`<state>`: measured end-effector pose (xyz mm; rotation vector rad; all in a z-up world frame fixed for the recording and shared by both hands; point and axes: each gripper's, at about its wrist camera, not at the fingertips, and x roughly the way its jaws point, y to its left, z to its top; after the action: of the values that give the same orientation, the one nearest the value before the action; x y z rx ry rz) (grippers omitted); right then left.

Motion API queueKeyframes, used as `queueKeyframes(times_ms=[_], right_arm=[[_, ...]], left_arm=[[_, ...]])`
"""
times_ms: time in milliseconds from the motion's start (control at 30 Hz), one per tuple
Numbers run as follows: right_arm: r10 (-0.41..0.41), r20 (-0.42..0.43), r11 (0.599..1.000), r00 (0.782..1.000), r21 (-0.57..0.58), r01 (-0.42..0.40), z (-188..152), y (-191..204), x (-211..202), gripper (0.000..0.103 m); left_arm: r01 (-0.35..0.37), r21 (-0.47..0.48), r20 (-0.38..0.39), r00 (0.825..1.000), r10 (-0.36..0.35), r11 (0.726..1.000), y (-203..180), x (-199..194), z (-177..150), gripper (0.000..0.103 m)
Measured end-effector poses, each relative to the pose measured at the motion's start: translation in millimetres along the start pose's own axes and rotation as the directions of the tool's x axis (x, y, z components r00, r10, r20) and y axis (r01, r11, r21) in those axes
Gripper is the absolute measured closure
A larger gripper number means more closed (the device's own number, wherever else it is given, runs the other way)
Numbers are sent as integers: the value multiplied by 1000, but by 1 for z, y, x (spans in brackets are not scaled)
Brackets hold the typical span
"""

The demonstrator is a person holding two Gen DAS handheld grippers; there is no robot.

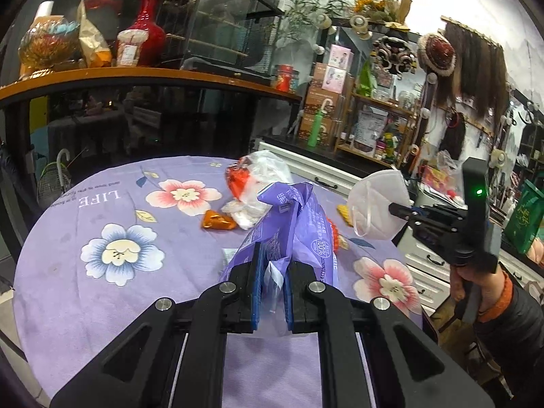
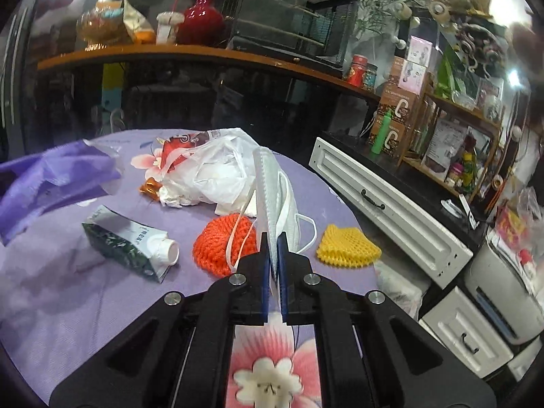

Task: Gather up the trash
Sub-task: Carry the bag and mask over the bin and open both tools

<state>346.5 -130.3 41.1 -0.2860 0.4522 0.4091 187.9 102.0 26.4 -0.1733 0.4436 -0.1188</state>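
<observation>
My left gripper [image 1: 272, 272] is shut on the edge of a purple plastic bag [image 1: 295, 217], which stands up over the flowered purple tablecloth [image 1: 102, 204]. The same purple bag [image 2: 51, 176] shows at the left of the right wrist view. My right gripper [image 2: 272, 248] is shut on a white face mask [image 2: 268, 187], held above the table with its ear loops hanging. In the left wrist view the right gripper [image 1: 394, 209] holds that face mask [image 1: 374, 204] off the table's right edge. An orange foam net [image 2: 221, 241], a yellow foam net [image 2: 346, 244], a squeezed tube [image 2: 129, 241] and a white plastic bag [image 2: 210, 170] lie on the cloth.
A small orange wrapper [image 1: 217, 221] lies near the white bag. White drawer units [image 2: 391, 200] stand just right of the table. A dark counter with a wooden top [image 1: 153, 74] runs behind it, and cluttered shelves [image 1: 374, 125] fill the back right. A hand in an orange-cuffed sleeve [image 1: 493, 292] grips the right tool.
</observation>
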Motion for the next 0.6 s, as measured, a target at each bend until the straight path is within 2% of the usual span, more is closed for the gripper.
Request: queueKeyframes(times_ms=[233,400,600], right_arm=[[39,-4,990,999,136,-38,-28,-34,-50,98],[2,-24,984,1000,179,2,-57,-58,-80,98],[-58,-99,965,993,250,81,-109,-93,-106,98]], left_arm=[[80,49,-20,997,-79,996,-36,4,-2,92],[161,94,-50,986,-156,983,-73,14,-5,92],[257,141,-90,965,-246,956,-121,28,-15,92]])
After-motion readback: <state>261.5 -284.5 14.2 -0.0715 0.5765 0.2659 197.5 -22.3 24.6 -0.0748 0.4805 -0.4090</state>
